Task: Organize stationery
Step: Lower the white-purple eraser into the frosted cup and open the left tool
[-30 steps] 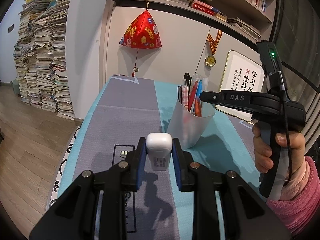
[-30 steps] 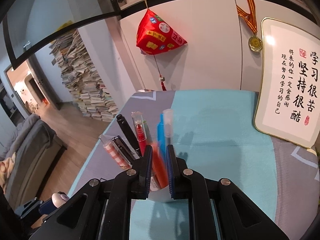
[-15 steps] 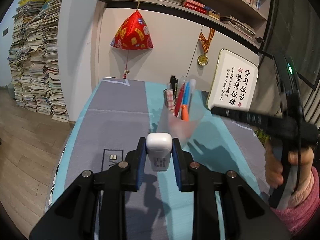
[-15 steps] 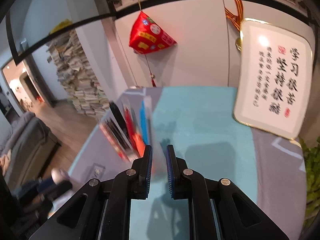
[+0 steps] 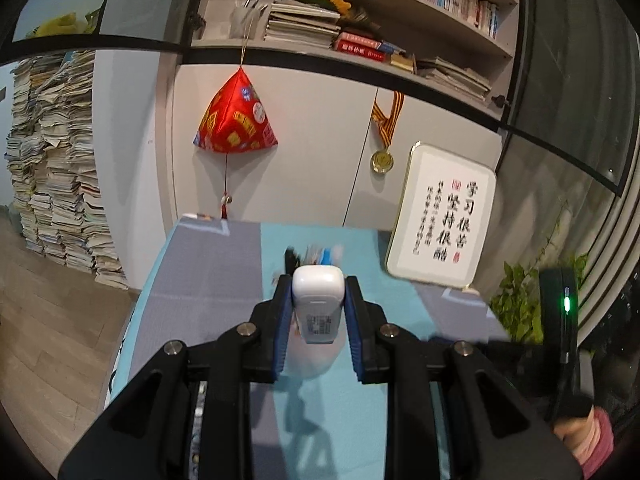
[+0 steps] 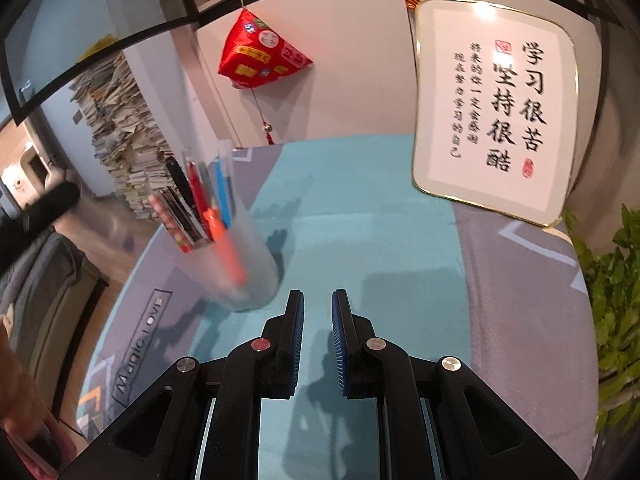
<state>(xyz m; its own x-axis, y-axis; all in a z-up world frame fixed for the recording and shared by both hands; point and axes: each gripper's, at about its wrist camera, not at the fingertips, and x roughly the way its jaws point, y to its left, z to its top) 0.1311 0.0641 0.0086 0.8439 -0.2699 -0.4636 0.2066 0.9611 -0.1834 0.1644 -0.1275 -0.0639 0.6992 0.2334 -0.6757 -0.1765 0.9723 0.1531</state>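
White eraser (image 5: 318,304): rigid, light, smooth shell, likely slippery; clamped by its side faces in left gripper (image 5: 318,312), held above desk (image 5: 224,264). Pen cup (image 6: 240,268) at 12 o'clock behind it. Right gripper (image 6: 317,340) pads nearly together, empty.

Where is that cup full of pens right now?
In the right wrist view, the translucent pen cup stands on the teal strip of the table mat, left of the right gripper and apart from it, across from the framed calligraphy.
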